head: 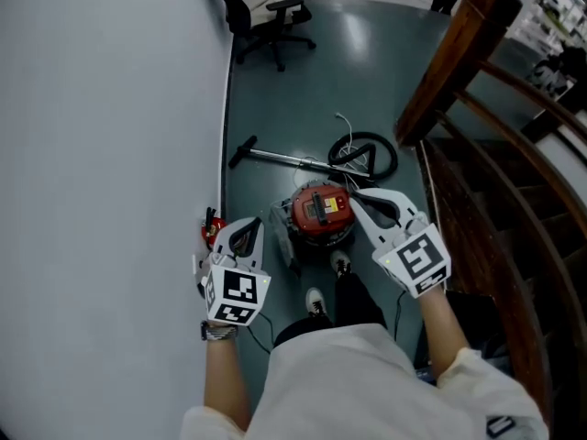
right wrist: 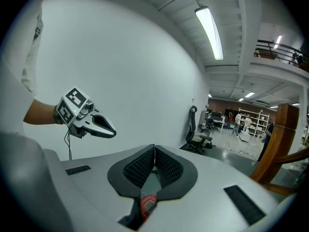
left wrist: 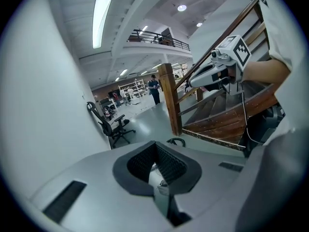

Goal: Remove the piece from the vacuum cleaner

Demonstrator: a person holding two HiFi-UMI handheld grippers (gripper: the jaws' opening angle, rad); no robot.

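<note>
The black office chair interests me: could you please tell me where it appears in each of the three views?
Head view: the office chair is at the top, left of centre, beside the white wall.
Left gripper view: left of centre, at mid-height.
Right gripper view: right of centre, at mid-height.
Shared landmark: the wooden stair post, to the chair's right in every view.
</note>
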